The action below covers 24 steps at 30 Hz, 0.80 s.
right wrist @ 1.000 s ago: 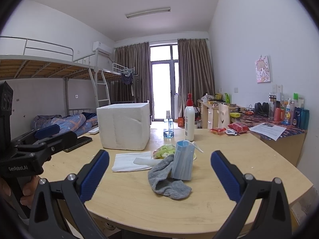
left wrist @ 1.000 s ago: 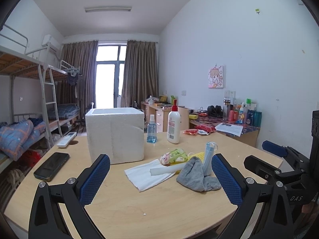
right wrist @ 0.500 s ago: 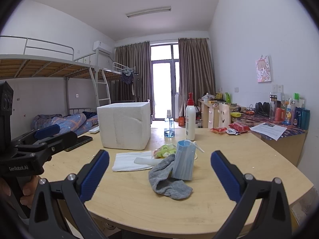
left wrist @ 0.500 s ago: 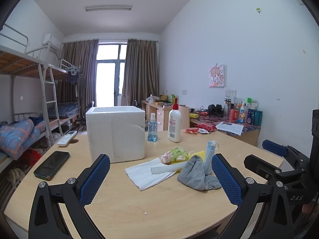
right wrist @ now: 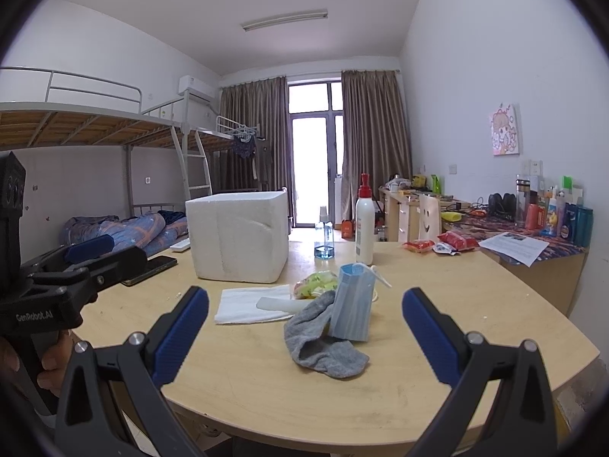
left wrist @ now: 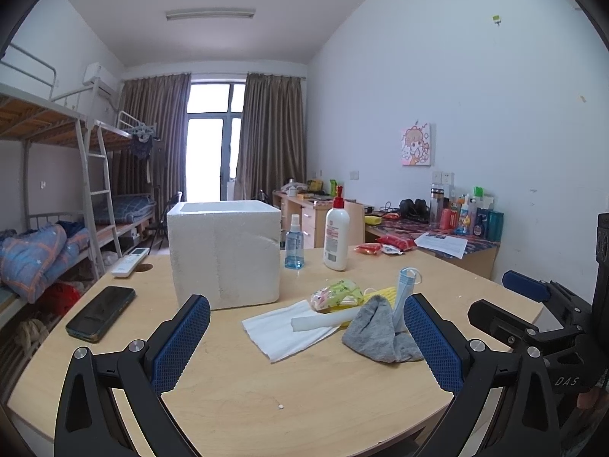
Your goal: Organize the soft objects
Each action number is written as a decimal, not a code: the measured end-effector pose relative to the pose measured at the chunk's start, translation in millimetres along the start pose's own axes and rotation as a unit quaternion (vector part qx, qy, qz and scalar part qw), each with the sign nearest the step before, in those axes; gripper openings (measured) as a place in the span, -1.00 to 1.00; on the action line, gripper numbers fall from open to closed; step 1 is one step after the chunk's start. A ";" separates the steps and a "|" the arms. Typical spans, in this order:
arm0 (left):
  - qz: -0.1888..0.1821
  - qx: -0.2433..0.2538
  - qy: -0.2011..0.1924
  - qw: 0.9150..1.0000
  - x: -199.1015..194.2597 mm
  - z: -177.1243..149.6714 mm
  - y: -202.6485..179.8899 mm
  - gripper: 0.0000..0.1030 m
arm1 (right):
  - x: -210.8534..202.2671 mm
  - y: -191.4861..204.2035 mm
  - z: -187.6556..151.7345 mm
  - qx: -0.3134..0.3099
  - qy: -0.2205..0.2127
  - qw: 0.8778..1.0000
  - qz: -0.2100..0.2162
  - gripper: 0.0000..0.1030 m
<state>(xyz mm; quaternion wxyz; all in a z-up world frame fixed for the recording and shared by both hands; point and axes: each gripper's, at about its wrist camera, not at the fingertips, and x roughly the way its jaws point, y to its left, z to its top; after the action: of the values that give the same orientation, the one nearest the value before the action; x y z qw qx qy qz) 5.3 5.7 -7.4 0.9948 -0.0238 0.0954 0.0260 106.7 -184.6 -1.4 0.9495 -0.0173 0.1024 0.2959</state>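
Compared with a second ago, little changes: both grippers stay level above the near table (right wrist: 437, 392) edge. The left gripper (left wrist: 306, 341) and right gripper (right wrist: 304, 337) hold their fingers spread, empty. Ahead between them lies the crumpled grey sock (right wrist: 323, 342), a blue face mask (right wrist: 352, 304) propped against it; beyond stands the white foam box (right wrist: 239, 236).

Your left hand-held gripper (left wrist: 306, 346) hangs wide open over the near edge of the tabletop (left wrist: 266, 392), holding nothing. Between its blue pads lie a white cloth (left wrist: 285, 331) and, to the right, a grey sock (left wrist: 377, 333) with a blue face mask (left wrist: 404, 293) propped behind it. A white foam box (left wrist: 224, 253) stands farther back; a black phone (left wrist: 101, 313) lies left. Your right hand-held gripper (left wrist: 529, 297) shows at the right edge
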 end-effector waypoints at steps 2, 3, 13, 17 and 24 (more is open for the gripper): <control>0.002 -0.001 0.001 1.000 0.6 -0.3 1.0 0.98 | 0.9 -0.4 0.2 0.002 0.002 1.000 0.001 1.00; 0.003 -0.001 0.002 1.000 0.7 -0.3 1.5 0.98 | 1.4 -0.8 0.7 0.005 0.003 1.000 0.002 1.00; 0.016 0.006 0.041 0.999 27.1 -8.5 11.0 0.98 | 23.3 2.4 -8.2 -0.002 0.032 0.999 0.010 1.00; 0.020 0.003 0.066 0.998 46.6 -12.6 19.2 0.98 | 40.2 -0.6 -11.8 -0.001 0.051 0.999 0.011 1.00; 0.027 0.018 0.109 0.994 78.3 -10.9 26.2 0.98 | 63.5 -15.2 -15.2 0.016 0.091 0.996 0.006 1.00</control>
<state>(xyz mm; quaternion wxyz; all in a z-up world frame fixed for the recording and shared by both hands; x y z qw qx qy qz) 78.5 34.9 -34.2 0.9777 -0.0061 0.2044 0.0483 163.6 -163.1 -29.7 0.9345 -0.0284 0.1937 0.2972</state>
